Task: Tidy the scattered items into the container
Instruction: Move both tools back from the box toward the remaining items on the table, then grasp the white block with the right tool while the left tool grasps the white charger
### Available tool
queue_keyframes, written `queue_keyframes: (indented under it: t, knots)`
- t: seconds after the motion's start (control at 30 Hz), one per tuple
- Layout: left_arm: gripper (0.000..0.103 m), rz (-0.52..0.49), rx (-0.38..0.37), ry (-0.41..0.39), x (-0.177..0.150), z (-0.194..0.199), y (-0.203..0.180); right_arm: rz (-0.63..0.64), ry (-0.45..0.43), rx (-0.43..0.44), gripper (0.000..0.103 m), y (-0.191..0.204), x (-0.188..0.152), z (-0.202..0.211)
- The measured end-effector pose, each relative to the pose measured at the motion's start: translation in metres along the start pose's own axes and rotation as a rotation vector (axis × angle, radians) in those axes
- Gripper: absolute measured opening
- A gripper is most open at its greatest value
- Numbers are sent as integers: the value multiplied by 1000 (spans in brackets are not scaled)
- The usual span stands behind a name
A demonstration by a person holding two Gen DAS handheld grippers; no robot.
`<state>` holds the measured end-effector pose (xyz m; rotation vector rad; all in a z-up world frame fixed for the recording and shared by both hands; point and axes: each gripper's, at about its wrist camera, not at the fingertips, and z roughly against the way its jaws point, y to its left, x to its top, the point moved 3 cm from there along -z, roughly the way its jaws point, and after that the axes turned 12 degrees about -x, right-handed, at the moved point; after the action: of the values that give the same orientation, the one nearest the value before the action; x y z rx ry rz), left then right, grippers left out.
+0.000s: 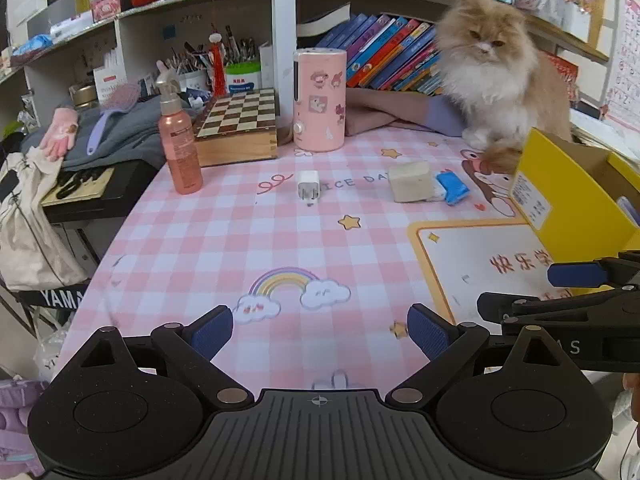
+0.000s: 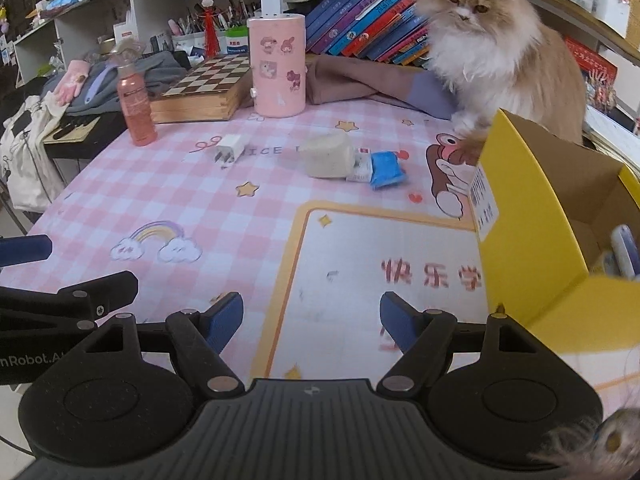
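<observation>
I hold 2 grippers over a pink check table (image 1: 208,232). My left gripper (image 1: 320,334) has its jaws wide apart w/ nothing between them, just the rainbow picture (image 1: 285,280) on the cloth a bit ahead. My right gripper (image 2: 311,320) is wide too, also w/ nothing in it, over the white patch w/ red letters (image 2: 360,280). The yellow box (image 2: 532,240) is at the right edge of the table, open on top, w/ some stuff inside already; I can't tell what. Still out on the table: a white plug (image 1: 308,190) near the middle, lying on its side w/ prongs toward me, & right of it a beige block (image 1: 411,181) touching a blue pack (image 1: 452,188). The block & pack are near the box, the plug is well apart from it. A fluffy cat (image 2: 492,52) sits right behind the box, 1 paw just by its corner. At the back stand a pink can (image 1: 319,100), a chess box (image 1: 240,128) & a pink spray bottle (image 1: 179,148) at the left.
</observation>
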<state>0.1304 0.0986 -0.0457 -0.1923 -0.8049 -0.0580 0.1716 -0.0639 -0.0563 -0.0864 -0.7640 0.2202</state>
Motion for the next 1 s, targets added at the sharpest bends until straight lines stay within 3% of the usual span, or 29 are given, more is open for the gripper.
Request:
queue_keyframes:
  t: [0.53,1.0]
  knots:
    - [94,-23,50,-4,68,-72,21,-52,-5,-19,72,-21,68,-82]
    - [69,-28,72,49,118,-154,50,-13,-26,8,64,4,116,-140]
